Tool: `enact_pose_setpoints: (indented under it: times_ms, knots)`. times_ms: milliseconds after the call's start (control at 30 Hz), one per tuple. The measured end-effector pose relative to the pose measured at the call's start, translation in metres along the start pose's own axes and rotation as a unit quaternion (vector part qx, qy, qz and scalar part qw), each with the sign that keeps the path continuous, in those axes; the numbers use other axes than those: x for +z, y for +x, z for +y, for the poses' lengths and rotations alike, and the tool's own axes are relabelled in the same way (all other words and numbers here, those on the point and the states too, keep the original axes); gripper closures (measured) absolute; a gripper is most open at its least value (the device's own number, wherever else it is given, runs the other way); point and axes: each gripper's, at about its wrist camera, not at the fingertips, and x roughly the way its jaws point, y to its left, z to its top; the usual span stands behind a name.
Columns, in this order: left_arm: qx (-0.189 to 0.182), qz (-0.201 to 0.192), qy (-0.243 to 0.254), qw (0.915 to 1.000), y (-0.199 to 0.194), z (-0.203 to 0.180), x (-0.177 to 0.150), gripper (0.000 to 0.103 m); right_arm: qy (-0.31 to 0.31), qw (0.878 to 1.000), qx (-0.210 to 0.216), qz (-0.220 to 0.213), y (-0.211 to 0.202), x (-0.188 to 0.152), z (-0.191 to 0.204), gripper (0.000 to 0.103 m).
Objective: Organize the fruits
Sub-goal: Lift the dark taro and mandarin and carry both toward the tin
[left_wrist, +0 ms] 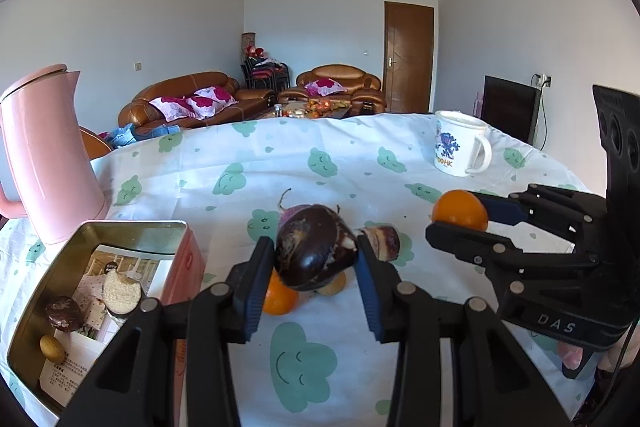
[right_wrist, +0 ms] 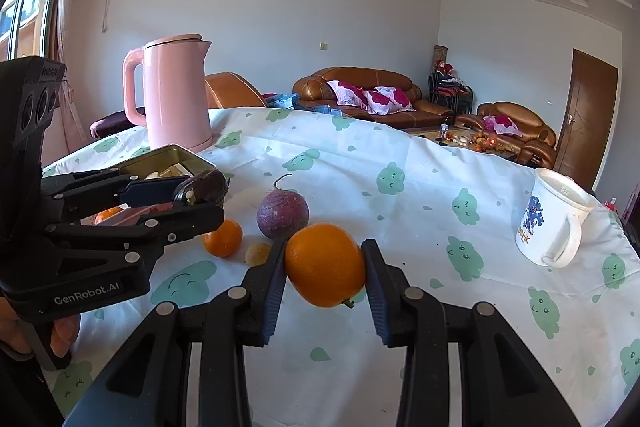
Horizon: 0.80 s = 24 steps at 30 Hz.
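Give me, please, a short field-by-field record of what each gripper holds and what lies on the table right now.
left gripper: shut on a dark purple fruit, lifted
right gripper: shut on an orange, lifted
tin box: open, near the left gripper, holding a few pieces
left on tablecloth: round purple fruit, small orange, yellowish piece
also: pink kettle, white mug

The tablecloth (left_wrist: 320,163) is matt printed cloth. The tin box (left_wrist: 40,291) near its left edge is dull brushed metal, paper-lined. The pink kettle (right_wrist: 176,95) looks smooth, satin. The mug (right_wrist: 548,223) is glossy. The orange (right_wrist: 324,263) has dimpled skin.
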Motion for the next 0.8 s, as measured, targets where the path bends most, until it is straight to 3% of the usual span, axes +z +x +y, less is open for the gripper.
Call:
enact_pose_setpoints:
  times_ms: [800]
  knots:
    - [0.024, -0.041, 0.016, 0.9987, -0.016, -0.008, -0.001, 0.061, 0.001, 0.999, -0.006, -0.051, -0.019, -0.003, 0.0, 0.064]
